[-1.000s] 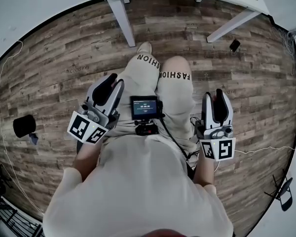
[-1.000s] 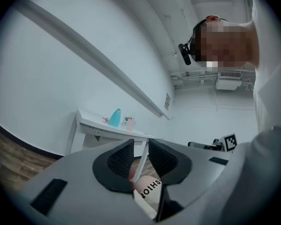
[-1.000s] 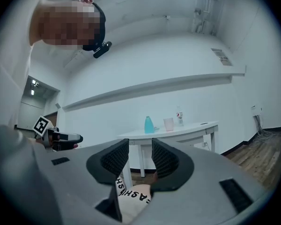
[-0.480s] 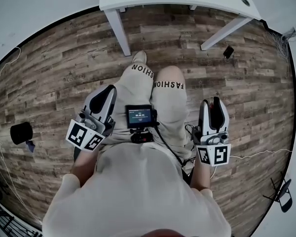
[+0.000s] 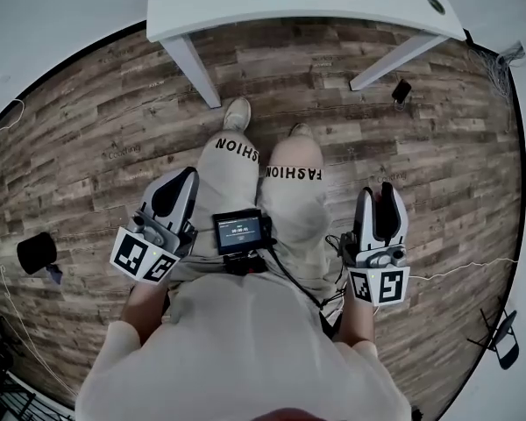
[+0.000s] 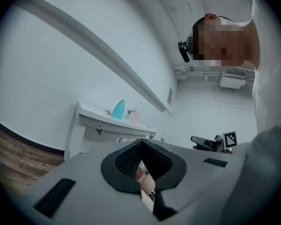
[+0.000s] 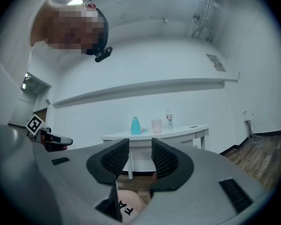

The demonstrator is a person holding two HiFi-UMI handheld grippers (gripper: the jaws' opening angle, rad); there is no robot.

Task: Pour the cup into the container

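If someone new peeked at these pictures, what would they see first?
Probably the two grey tools the person holds over a wooden floor: the left gripper and the right gripper, one on each side, both empty. Ahead stands a white table with a blue container and a pink cup on top.

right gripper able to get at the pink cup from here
Probably not yet: the right gripper hangs beside the person, and the pink cup stands on the white table across open floor.
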